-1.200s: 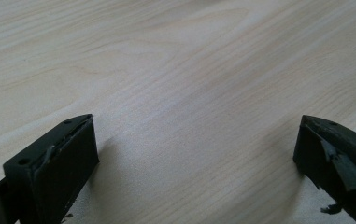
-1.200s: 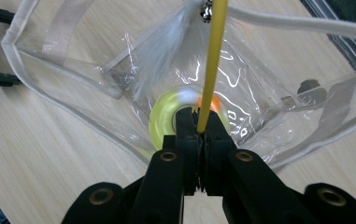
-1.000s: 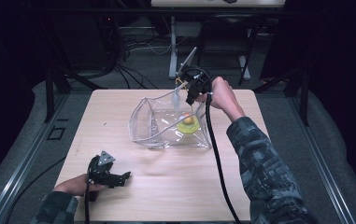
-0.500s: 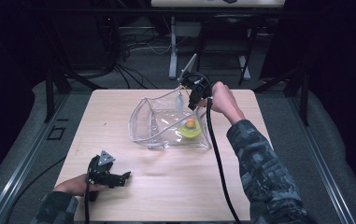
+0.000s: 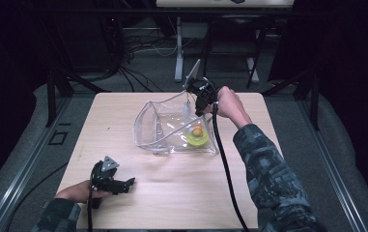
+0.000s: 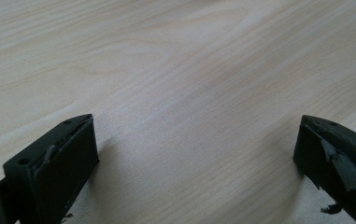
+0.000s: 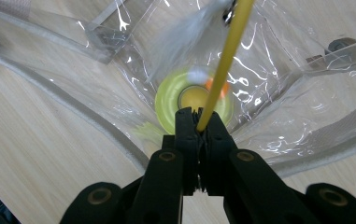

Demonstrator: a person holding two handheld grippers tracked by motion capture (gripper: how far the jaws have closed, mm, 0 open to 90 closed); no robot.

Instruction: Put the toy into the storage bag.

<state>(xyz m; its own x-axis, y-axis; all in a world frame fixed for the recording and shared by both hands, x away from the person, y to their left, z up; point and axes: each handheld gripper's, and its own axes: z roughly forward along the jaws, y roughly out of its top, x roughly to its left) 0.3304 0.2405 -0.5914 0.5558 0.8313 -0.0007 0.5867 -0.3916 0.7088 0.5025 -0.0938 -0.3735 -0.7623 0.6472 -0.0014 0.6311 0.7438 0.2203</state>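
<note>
Two grippers: I hold one in each hand over a pale wooden tabletop.
My left gripper: low at the near left of the tabletop, my left hand behind it. In the left gripper view its jaws stand wide apart with bare wood between them, holding nothing.
My right gripper: at the far side of the tabletop, above the far edge of a clear plastic bag, my right hand around it. In the right gripper view its jaws are pressed together on a thin yellow stick that rises up from between them.
Yellow stick: it runs up past a blurred white feathery piece near its upper end; what joins the two I cannot tell.
Clear plastic bag: lies on the tabletop towards the far middle, mouth open, its white-edged rim curving round below my right gripper.
Inside the bag: a round yellow-green disc at the bag's right end, with a small orange bit on it.
Cable: a black cable trails from my right gripper back along my sleeve.
</note>
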